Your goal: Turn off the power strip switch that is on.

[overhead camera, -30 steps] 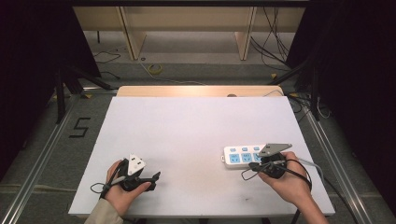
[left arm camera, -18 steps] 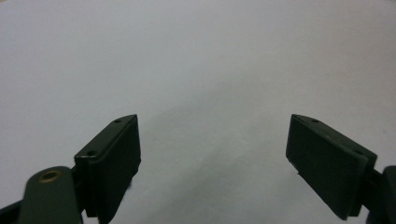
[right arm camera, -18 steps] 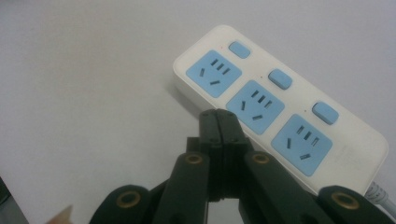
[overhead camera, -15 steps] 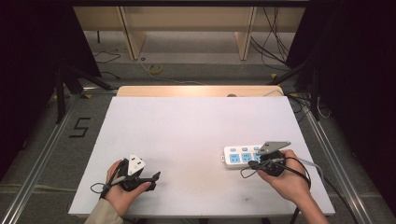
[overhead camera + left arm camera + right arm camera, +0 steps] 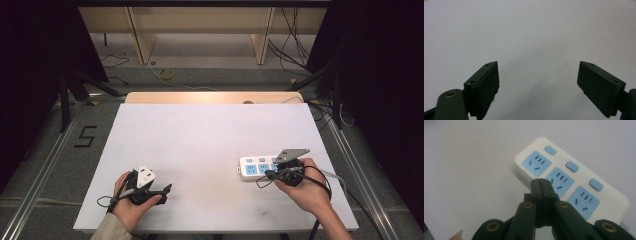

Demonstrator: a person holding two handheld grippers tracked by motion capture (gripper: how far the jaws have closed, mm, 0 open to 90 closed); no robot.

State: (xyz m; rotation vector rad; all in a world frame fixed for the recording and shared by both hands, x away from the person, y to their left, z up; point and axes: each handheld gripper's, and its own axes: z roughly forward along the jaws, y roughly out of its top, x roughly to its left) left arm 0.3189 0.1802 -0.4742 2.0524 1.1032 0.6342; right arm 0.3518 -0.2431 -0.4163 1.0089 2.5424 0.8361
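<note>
At the near right of the white table point(image 5: 210, 135) lies a white power strip point(image 5: 256, 166), close to the right edge and just beyond the person's right hand point(image 5: 302, 187). In the right gripper view the power strip point(image 5: 574, 180) shows three pale-blue socket faces in a row, each with dark slots, and a rounded blue switch beside each socket; its corners are rounded and it lies flat on the table.

The right gripper point(image 5: 270, 174) sits at the strip's near side, its grey three-cornered plate above it. Its own view shows the right gripper point(image 5: 541, 185) with both black jaws pressed together, nothing between them, their tips over the near edge of the middle socket; whether they touch the strip I cannot tell.

At the near left, the left hand point(image 5: 131, 197) holds the left gripper point(image 5: 166, 188) low over bare table, well apart from the strip. In its view the left gripper point(image 5: 537, 77) has its jaws spread wide, holding nothing.

Against the pictures from a second and half a second ago, both hands, both grippers and the strip keep the same places.
</note>
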